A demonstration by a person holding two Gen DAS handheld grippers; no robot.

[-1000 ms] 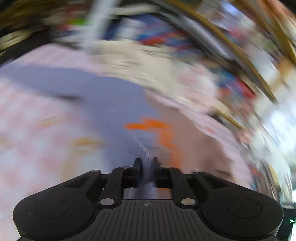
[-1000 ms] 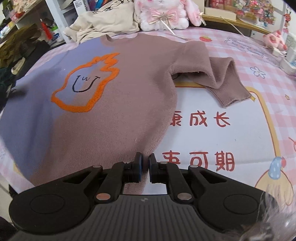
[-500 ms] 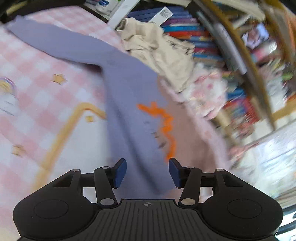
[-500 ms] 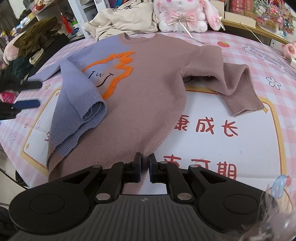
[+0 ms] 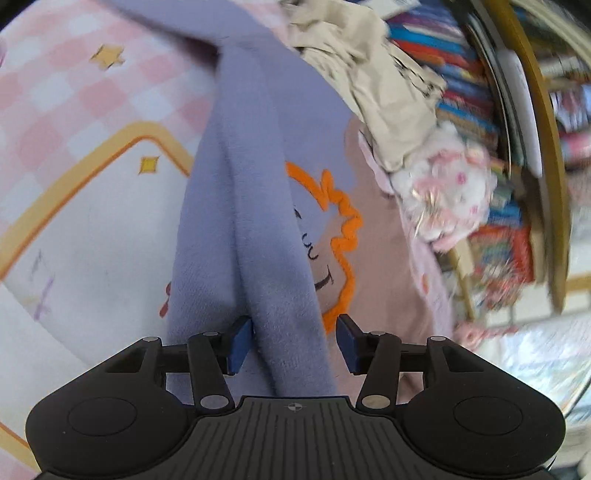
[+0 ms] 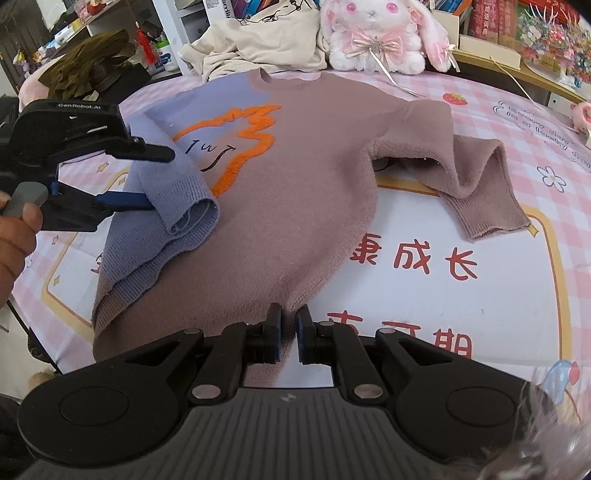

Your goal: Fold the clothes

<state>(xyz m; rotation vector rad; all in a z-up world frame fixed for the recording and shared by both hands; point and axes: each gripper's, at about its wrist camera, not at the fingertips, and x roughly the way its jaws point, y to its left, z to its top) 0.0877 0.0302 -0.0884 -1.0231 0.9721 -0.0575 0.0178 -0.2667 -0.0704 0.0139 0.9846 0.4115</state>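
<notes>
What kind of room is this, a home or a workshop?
Most likely a home, perhaps a child's room: a plush rabbit sits by crowded bookshelves, and the sweater lies on a pink cartoon cloth.

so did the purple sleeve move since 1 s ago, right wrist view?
Yes. The purple sleeve has been folded inward across the sweater, beside the orange outline; before, it was out of view.

Back edge: you have a plush rabbit (image 6: 373, 33) beside a beige garment (image 6: 258, 40).
Surface: you see a pink checked mat (image 6: 480, 110).
</notes>
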